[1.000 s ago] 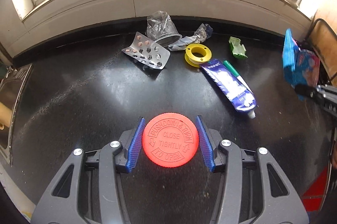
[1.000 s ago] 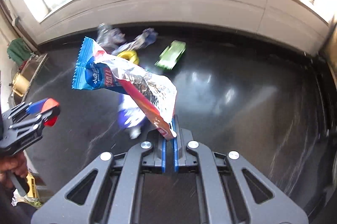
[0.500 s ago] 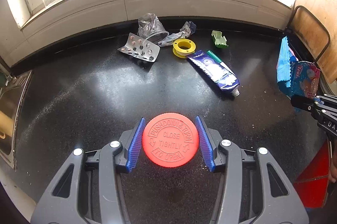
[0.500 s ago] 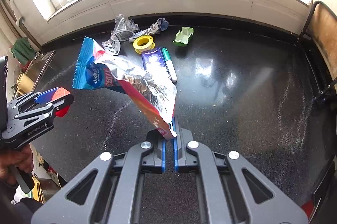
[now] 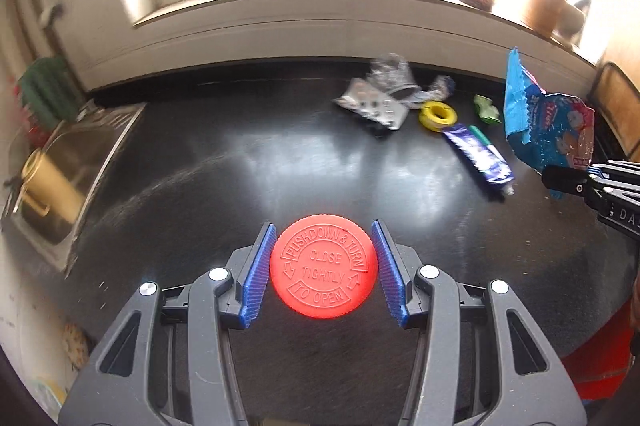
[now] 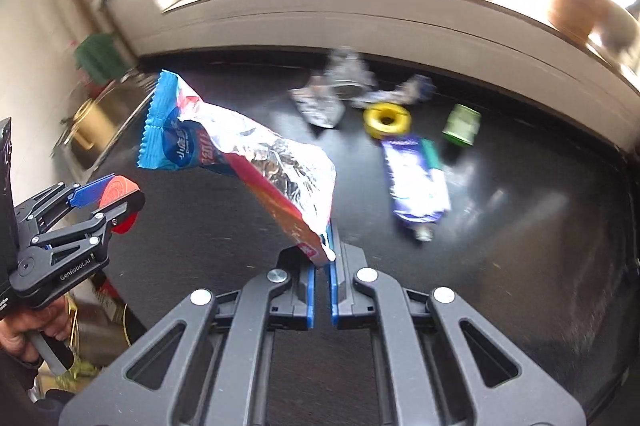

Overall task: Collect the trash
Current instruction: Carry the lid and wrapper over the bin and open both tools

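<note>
Trash held in both grippers above the black table (image 5: pixel 248 161).
Red cap (image 5: pixel 323 266) clamped between blue fingers (image 5: pixel 256 276) of left gripper (image 5: pixel 323 268); torn snack wrapper (image 6: pixel 248 161) pinched at its lower corner by clenched right gripper (image 6: pixel 322 266), raised off the table. Blister pack (image 5: pixel 374 103), crumpled plastic (image 5: pixel 390 75), yellow tape roll (image 5: pixel 437 113), green scrap (image 5: pixel 486 109), toothpaste tube (image 5: pixel 478 153) and green pen (image 5: pixel 486 145) clustered near the table's far edge. Sink (image 5: pixel 76 161) by the left edge.

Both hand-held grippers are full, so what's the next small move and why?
Probably carry both loads off to a bin, which isn't in view: the left hand-held gripper clamps the red cap, the right hand-held gripper pinches the snack wrapper, both already clear of the black counter.
</note>
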Motion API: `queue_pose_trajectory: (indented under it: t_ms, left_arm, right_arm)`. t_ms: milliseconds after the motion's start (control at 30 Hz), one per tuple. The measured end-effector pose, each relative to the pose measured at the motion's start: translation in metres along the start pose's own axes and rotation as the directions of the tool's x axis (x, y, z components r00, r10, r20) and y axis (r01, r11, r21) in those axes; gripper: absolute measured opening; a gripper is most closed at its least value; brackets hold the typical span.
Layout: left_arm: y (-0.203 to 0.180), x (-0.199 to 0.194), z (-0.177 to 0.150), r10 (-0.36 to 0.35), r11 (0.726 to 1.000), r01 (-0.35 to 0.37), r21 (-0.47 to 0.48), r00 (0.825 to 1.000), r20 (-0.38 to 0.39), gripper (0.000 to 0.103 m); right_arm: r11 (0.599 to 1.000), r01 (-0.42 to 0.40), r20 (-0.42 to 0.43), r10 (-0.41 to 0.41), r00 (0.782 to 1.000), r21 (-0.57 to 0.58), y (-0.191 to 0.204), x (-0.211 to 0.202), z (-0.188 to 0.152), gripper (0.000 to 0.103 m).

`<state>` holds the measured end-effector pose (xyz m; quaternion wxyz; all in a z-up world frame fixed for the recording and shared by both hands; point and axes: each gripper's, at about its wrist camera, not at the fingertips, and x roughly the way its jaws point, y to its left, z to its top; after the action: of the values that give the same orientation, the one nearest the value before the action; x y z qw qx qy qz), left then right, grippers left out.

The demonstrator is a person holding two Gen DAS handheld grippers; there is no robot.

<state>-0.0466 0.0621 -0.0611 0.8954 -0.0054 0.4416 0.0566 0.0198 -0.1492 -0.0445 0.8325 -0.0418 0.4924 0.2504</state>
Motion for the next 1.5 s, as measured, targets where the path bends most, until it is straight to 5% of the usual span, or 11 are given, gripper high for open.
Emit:
queue_pose_trajectory:
  t_ms: [233, 400, 733, 933, 1133, 1500]
  left_arm:
    - [0.081, -0.028, -0.052, 0.155, 0.966, -0.159, -0.204, 0.987, -0.036, 0.048]
    - [0.137, -0.051, -0.114, 0.246, 0.883, -0.272, -0.383, 0.962, -0.117, 0.048]
    - [0.209, -0.065, -0.249, 0.268, 0.681, -0.409, -0.608, 0.911, -0.313, 0.048]
    - [0.234, -0.053, -0.309, 0.239, 0.607, -0.436, -0.664, 0.897, -0.371, 0.048]
    - [0.256, -0.035, -0.348, 0.210, 0.583, -0.424, -0.693, 0.903, -0.376, 0.048]
    - [0.269, -0.008, -0.377, 0.146, 0.580, -0.374, -0.724, 0.922, -0.360, 0.049]
  right_arm:
    - [0.970, -0.149, -0.058, 0.140, 0.988, -0.190, 0.092, 0.032, 0.017, 0.006]
    - [0.908, -0.277, -0.157, 0.237, 0.959, -0.315, 0.171, 0.055, 0.010, 0.006]
    - [0.737, -0.523, -0.477, 0.307, 0.824, -0.428, 0.329, 0.112, -0.056, 0.006]
    - [0.687, -0.581, -0.619, 0.239, 0.748, -0.436, 0.401, 0.149, -0.106, 0.006]
    - [0.656, -0.563, -0.650, 0.143, 0.747, -0.502, 0.446, 0.184, -0.148, 0.006]
    - [0.669, -0.540, -0.681, 0.068, 0.729, -0.511, 0.475, 0.226, -0.173, 0.006]
